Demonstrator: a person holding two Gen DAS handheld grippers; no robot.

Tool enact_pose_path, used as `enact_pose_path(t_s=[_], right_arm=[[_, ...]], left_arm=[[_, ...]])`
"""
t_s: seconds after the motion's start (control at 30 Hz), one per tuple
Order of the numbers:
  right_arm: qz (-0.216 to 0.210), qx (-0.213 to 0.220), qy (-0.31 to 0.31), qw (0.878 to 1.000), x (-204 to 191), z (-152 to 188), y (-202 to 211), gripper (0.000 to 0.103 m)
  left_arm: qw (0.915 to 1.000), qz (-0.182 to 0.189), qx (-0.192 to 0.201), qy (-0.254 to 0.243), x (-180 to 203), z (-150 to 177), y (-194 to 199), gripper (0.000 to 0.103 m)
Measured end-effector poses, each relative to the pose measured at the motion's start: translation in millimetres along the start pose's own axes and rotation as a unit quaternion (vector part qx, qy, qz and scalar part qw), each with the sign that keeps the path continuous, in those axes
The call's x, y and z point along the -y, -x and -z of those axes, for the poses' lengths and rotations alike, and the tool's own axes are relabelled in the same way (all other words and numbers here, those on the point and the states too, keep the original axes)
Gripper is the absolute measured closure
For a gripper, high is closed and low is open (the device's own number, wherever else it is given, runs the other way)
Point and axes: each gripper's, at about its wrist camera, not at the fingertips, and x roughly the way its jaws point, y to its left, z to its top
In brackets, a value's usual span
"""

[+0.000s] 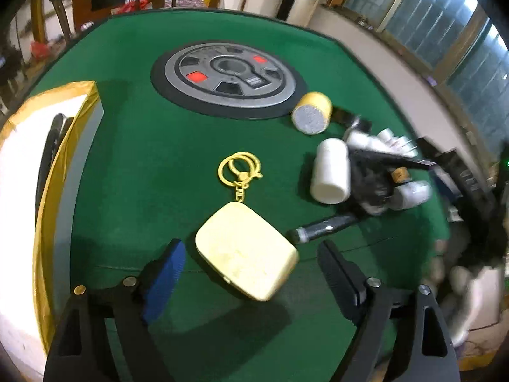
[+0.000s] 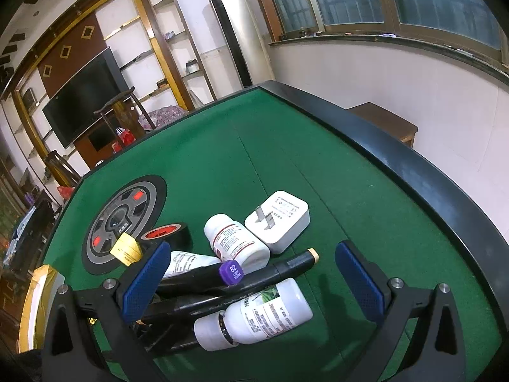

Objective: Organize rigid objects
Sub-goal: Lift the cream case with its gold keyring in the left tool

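Left gripper [image 1: 248, 273] lines up on the gold case [image 1: 246, 251].
Its jaws stand released either side of the case on the counter [image 1: 159, 159], box [image 1: 47, 159] nearby to receive it; right gripper [image 2: 251, 277], jaws released, hovers over the bottle [image 2: 254, 312] pile.

Blurred: heap of bottles [image 1: 391, 172] at right of left wrist view, contents unclear. Cut off by frame edge: gold-trimmed box [image 1: 47, 191], interior mostly unseen. Partly hidden: black markers [image 2: 197, 305] under white bottle [image 2: 254, 315]; label text illegible
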Motion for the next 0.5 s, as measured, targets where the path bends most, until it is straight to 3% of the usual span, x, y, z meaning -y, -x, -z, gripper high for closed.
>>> enact_pose_path(t_s=[0.07,0.13,0.33,0.5], right_arm=[[0.000,0.001,0.000,1.000,0.4,-0.3,0.5,0.000],[0.000,0.003,-0.002,1.000,0.7,-1.0,1.2,0.000],[-0.005,0.009,-0.008,1.000,2.4,0.3,0.4,0.000],[-0.003,0.017,-0.006,1.000,2.9,0.3,2.2,0.000]], left_arm=[[0.9987,-0.040,0.011,-0.031,6.2,0.2,-7.6,0.026],[0.9939,-0.075,0.020,-0.078,12.6,5.1,-10.7,0.030],[0.9957,-0.065,0.010,-0.066,-11.6,4.9,-3.6,0.030],[0.9940,-0.064,0.034,-0.082,-3.6,5.2,-6.2,0.032]])
